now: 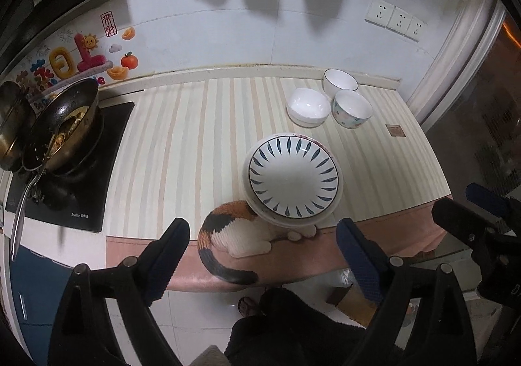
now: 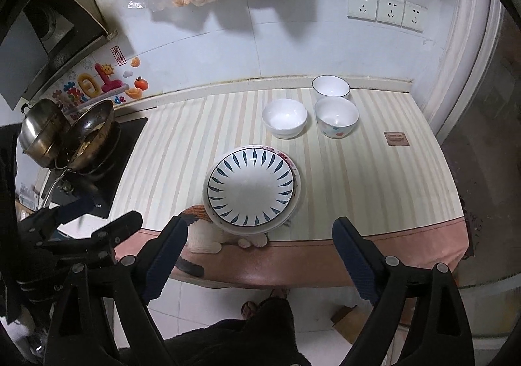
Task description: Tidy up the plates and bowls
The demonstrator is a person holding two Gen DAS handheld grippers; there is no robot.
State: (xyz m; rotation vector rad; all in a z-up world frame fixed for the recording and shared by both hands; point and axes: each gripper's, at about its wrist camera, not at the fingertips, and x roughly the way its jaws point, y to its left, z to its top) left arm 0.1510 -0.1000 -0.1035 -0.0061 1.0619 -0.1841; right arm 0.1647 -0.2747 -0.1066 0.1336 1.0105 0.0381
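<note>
the table [image 2: 374, 177], under a striped cloth, carries everything; near its front edge sits the stack of plates [image 2: 250, 185], leaf-patterned plate on top, face up and flat, partly over a cat-shaped mat [image 1: 228, 229], probably gathered there to keep them together; being round, it has no long axis; behind it three bowls [image 2: 285, 118] stand mouth up, close together but unstacked, so likely the next job; the left hand-held gripper [image 1: 263, 256] and right hand-held gripper [image 2: 260, 256] both hang spread wide and empty above the front edge
</note>
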